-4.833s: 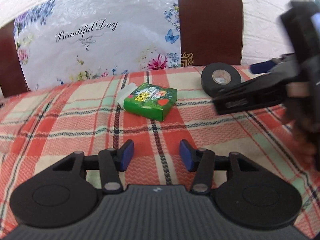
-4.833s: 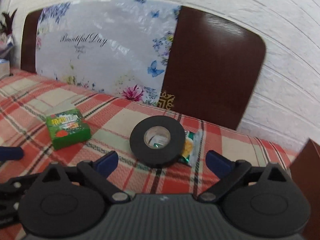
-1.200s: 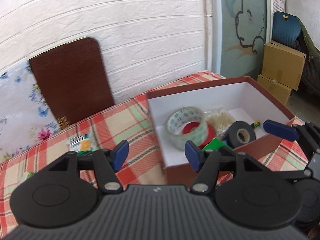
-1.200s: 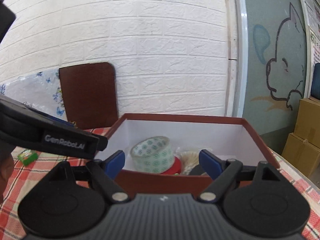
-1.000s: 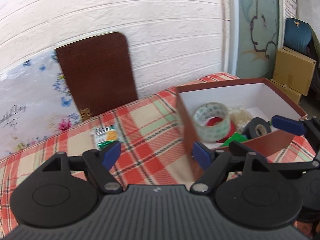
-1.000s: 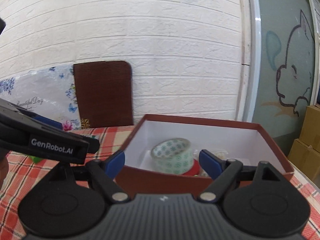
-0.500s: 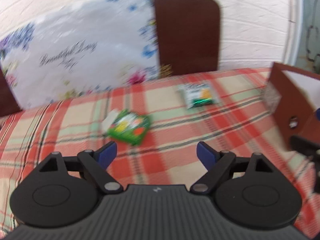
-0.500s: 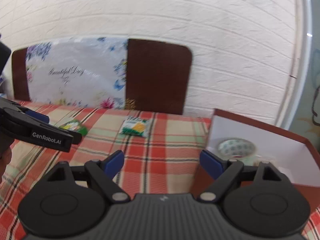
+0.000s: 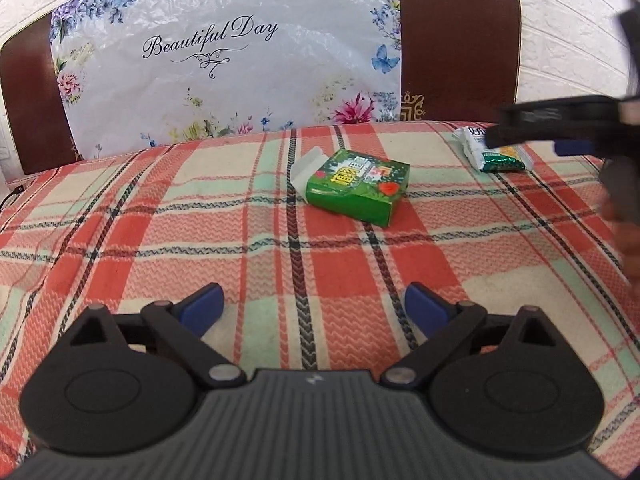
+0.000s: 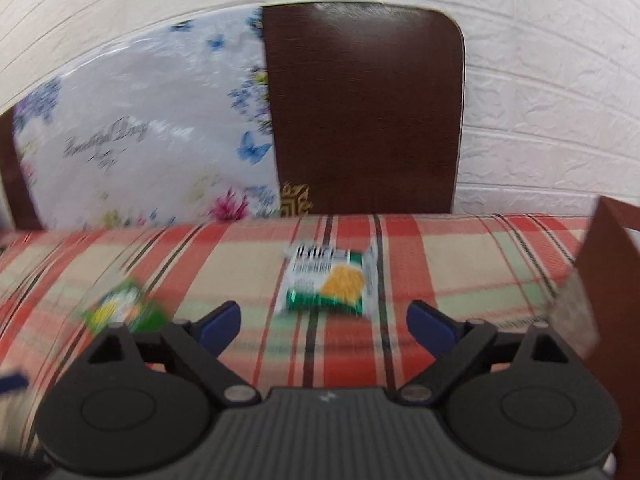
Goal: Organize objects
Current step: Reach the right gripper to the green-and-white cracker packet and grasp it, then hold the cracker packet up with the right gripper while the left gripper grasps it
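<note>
Blue-padded jaws of the left gripper (image 9: 312, 307) are opening wide, empty, aimed at the green carton (image 9: 358, 186) lying ahead on the plaid cloth (image 9: 160, 240). Likewise the right gripper (image 10: 323, 322) is opening, empty, facing the snack packet (image 10: 330, 284); each should descend squarely astride its item before closing, probably bound for the brown box (image 10: 612, 280) at right.

the left wrist view looks low and forward across the plaid-covered desk (image 9: 280, 248) toward its far edge, close over the cloth, with the green box (image 9: 357, 186) ahead. the right wrist view faces the same far edge from further right, blurred, the brown box (image 10: 612, 280) wall at its right side. both share the green box, the snack packet (image 10: 330, 284) and the floral panel (image 9: 224, 60).
</note>
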`<act>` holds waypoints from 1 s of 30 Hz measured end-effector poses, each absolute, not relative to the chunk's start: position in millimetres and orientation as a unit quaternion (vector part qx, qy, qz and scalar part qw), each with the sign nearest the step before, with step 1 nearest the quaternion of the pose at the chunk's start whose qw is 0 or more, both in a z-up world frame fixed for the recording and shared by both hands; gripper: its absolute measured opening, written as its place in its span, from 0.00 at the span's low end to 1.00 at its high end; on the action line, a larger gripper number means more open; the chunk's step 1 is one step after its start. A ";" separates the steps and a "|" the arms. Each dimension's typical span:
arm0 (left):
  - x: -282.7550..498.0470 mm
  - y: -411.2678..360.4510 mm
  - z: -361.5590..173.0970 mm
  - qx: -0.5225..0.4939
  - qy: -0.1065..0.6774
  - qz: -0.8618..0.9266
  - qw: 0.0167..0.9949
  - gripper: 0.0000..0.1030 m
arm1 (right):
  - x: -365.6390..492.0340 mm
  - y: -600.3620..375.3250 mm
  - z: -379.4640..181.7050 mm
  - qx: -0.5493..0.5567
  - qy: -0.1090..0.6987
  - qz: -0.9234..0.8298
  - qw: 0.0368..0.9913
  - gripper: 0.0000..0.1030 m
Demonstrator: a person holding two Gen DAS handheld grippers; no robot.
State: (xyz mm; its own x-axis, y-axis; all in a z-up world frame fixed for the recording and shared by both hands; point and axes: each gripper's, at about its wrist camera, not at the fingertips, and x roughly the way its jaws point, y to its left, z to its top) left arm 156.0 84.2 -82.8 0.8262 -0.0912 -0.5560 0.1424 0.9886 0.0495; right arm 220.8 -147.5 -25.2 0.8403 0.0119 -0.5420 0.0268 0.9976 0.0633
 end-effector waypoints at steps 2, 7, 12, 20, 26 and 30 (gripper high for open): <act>155.9 84.0 -83.5 0.045 0.288 -0.061 0.955 0.96 | 253.5 -147.8 -37.2 0.038 0.296 -0.027 0.954 0.98; 156.7 84.9 -84.7 0.043 0.288 -0.061 0.955 0.97 | 287.4 -144.2 -57.9 0.008 0.325 -0.045 0.945 0.69; 157.1 85.1 -84.6 0.041 0.290 -0.063 0.954 0.97 | 244.8 -125.3 -61.4 -0.051 0.316 -0.015 0.947 0.49; 157.1 85.0 -84.4 0.040 0.292 -0.063 0.954 0.97 | 115.6 -122.3 -51.7 -0.043 0.338 0.047 0.939 0.50; 159.2 87.5 -83.7 0.037 0.300 -0.073 0.950 1.00 | 14.4 -135.1 -39.7 -0.023 0.339 0.047 0.939 0.84; 156.8 86.2 -74.8 0.037 0.327 -0.077 0.941 0.97 | -14.5 -149.2 -32.2 -0.041 0.317 0.024 0.947 0.87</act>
State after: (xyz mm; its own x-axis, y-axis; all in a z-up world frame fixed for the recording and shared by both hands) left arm 156.8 86.2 -74.8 0.7737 -0.1208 -0.6220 0.1697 0.9853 0.0197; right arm -14.5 -149.2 -32.2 0.7981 0.0196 -0.6022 -0.0716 0.9955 -0.0625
